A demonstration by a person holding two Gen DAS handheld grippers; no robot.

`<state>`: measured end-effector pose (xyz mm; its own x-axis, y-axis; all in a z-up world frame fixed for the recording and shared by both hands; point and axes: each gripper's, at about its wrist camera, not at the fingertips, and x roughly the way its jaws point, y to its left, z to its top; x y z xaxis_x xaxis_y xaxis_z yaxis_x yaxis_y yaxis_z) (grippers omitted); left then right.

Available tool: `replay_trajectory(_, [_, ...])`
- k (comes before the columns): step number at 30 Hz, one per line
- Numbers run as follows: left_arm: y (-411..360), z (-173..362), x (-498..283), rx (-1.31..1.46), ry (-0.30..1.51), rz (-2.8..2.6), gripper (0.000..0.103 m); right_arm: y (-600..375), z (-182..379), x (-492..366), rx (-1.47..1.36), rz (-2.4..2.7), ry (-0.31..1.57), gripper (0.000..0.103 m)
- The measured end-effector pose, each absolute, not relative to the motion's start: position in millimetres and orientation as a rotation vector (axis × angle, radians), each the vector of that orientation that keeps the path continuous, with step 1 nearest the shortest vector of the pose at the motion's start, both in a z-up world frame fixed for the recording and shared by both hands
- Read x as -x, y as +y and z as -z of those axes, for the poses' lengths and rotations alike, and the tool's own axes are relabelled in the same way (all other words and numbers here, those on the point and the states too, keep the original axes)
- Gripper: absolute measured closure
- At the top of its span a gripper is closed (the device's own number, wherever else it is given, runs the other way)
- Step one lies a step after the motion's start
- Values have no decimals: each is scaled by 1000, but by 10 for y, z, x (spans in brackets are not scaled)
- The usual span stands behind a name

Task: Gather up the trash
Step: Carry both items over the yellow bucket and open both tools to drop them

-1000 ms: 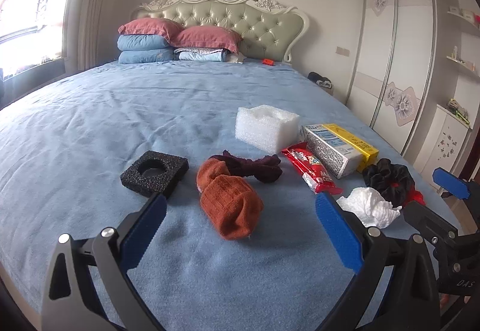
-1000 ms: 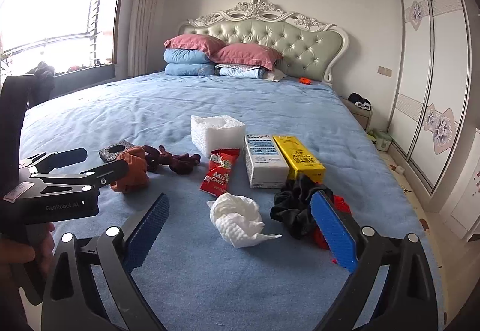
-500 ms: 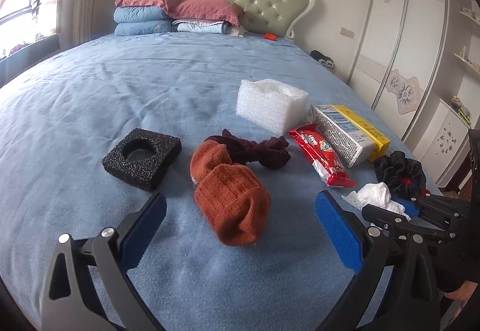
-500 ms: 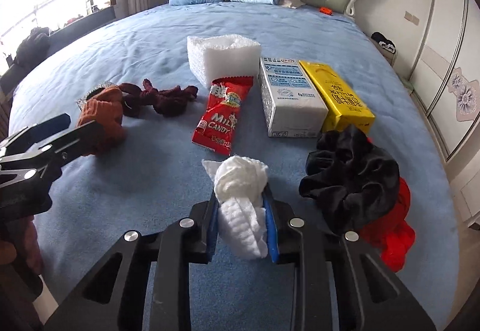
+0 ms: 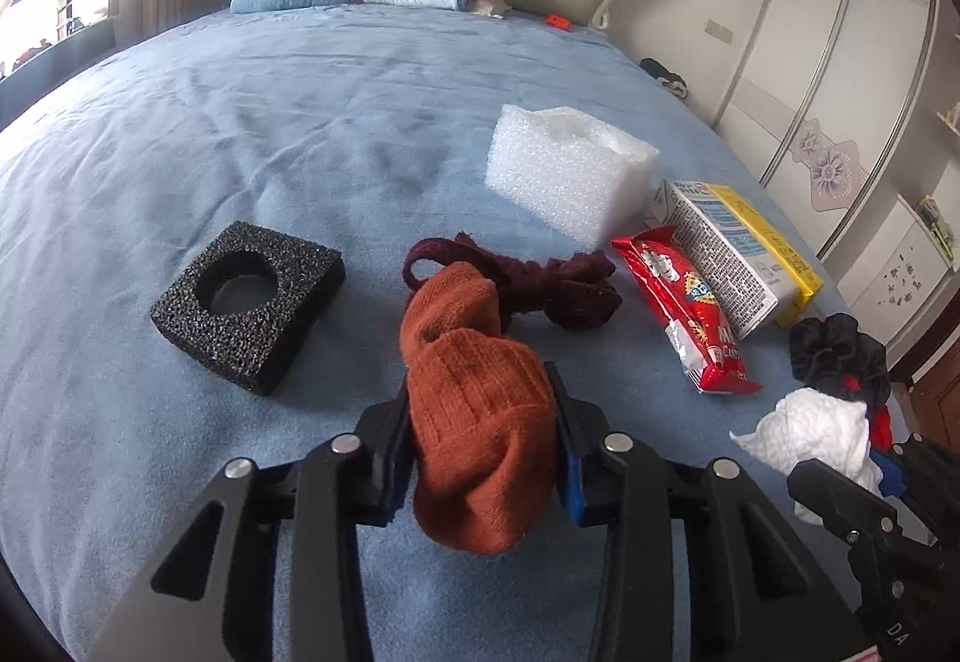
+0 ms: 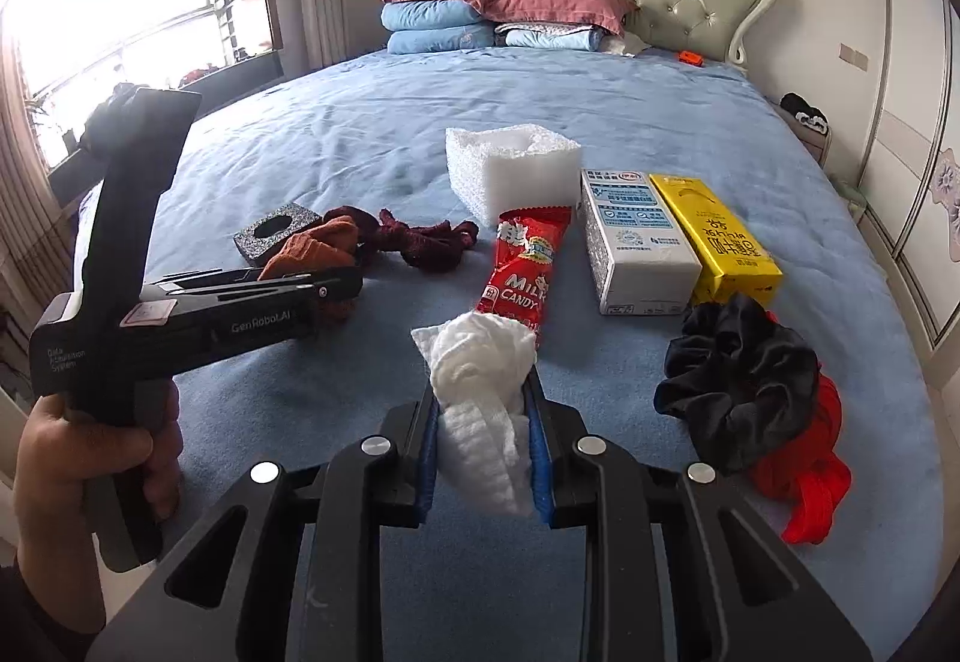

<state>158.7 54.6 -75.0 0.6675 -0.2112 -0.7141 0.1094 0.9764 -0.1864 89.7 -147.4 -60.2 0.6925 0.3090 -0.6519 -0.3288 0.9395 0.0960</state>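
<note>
My left gripper point(image 5: 480, 422) is shut on an orange knitted sock point(image 5: 474, 410) on the blue bed; the sock also shows in the right wrist view point(image 6: 312, 254). My right gripper point(image 6: 483, 422) is shut on a crumpled white tissue point(image 6: 480, 380), held a little above the bed; the tissue also shows in the left wrist view point(image 5: 810, 434). On the bed lie a red candy wrapper point(image 6: 525, 266), a black foam block point(image 5: 246, 296), a white foam block point(image 5: 570, 176), a white carton point(image 6: 636, 242) and a yellow carton point(image 6: 714, 236).
A dark red sock point(image 5: 540, 284) lies behind the orange one. A black scrunchie point(image 6: 738, 374) and a red cloth point(image 6: 804, 470) lie at the right. Pillows point(image 6: 504, 8) are stacked by the headboard. A wardrobe point(image 5: 840, 62) stands beyond the bed's right edge.
My left gripper moved forward and closed on the orange sock. My right gripper closed on the white tissue and has lifted it slightly.
</note>
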Motion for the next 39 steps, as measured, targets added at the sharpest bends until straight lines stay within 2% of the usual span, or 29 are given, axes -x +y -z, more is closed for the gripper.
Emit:
replay_trajectory(3, [508,692,-1472,103,791,177,72,-1538,582,-847,16,-353,715,78])
replay_trajectory(10, [330,431,-1061,89,726,243,72,-1808,446,-656,-26,-347,664,78])
replay_trajectory(15, [-111,147,-813,47,676,378,72,-2210,309,-426,-77,-291,599,78])
replay_trajectory(22, [-1204,43,-610,-61,663,590,71,-3063,254,-32,-138,-158,529,78])
replay_trajectory(39, [-3904,518,-425,-292,816,974,70,-5072,785,692,-280,219,592,78])
